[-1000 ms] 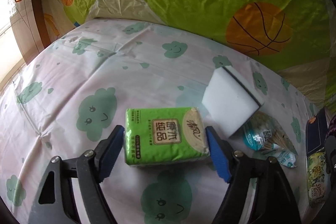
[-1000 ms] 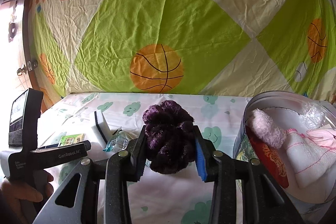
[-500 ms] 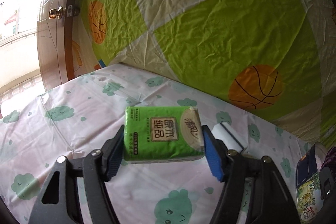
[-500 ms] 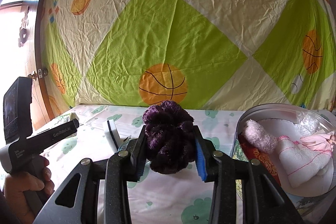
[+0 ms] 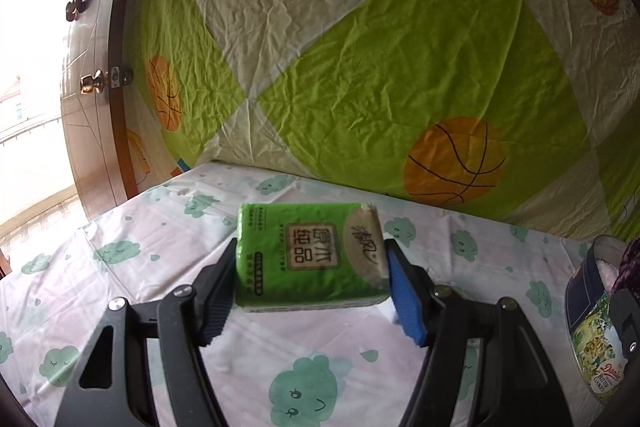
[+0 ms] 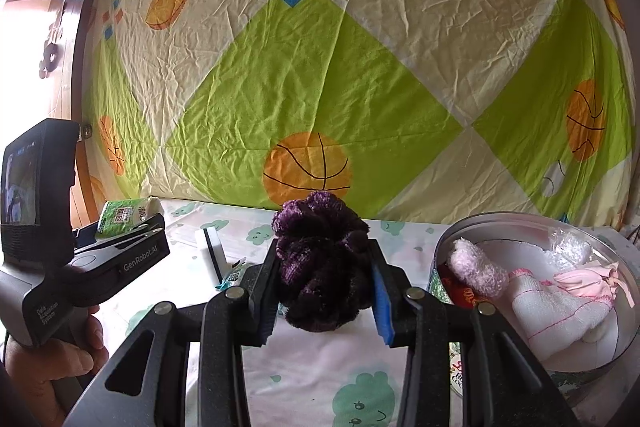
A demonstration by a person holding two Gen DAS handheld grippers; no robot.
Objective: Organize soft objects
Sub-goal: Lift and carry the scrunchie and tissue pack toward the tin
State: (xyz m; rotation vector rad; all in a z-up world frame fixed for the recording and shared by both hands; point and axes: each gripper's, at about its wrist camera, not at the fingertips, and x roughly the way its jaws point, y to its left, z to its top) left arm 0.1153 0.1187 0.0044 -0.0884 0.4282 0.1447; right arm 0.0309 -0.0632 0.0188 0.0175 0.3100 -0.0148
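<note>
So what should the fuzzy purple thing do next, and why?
Probably the right tool should carry the purple scrunchie a little to the right, over the round tin. The tool is clamped on it above the tablecloth, and the tin beside it is open, already holding a pink fluffy item and a white cloth, so it looks like the soft things' home.
</note>
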